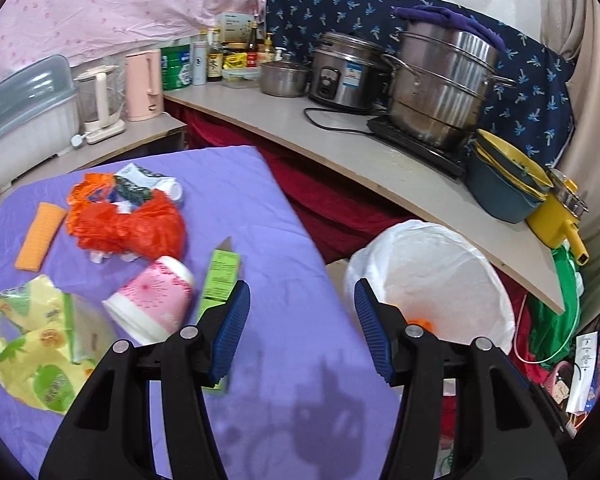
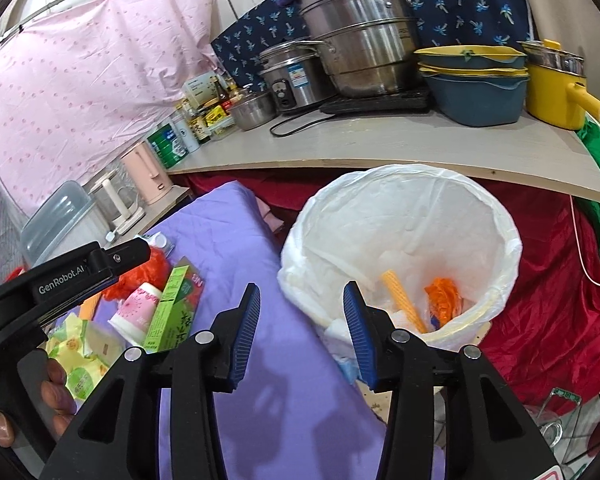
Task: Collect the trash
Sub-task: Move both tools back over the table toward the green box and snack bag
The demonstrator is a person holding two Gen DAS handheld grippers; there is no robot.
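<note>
On the purple cloth (image 1: 284,240) of the table lies the trash: a crinkled orange plastic bag (image 1: 128,224), a ribbed orange sponge strip (image 1: 40,236), a pink paper cup (image 1: 152,304) on its side, a flat green carton (image 1: 220,280) and a glossy yellow-green wrapper (image 1: 40,344). Just beside the table's edge stands a round bin with a thin white liner (image 2: 404,216); inside it lie a ribbed yellow strip (image 2: 404,300) and a crumpled orange scrap (image 2: 444,296). Both grippers are spread and hold nothing: the left gripper (image 1: 300,328) hangs over the cloth near the carton, the right gripper (image 2: 300,332) between the cloth's edge and the bin. Behind, a pale counter (image 1: 284,120) carries steel pots (image 1: 440,80), a rice cooker (image 1: 344,72) and stacked blue-and-yellow basins (image 1: 504,184)
</note>
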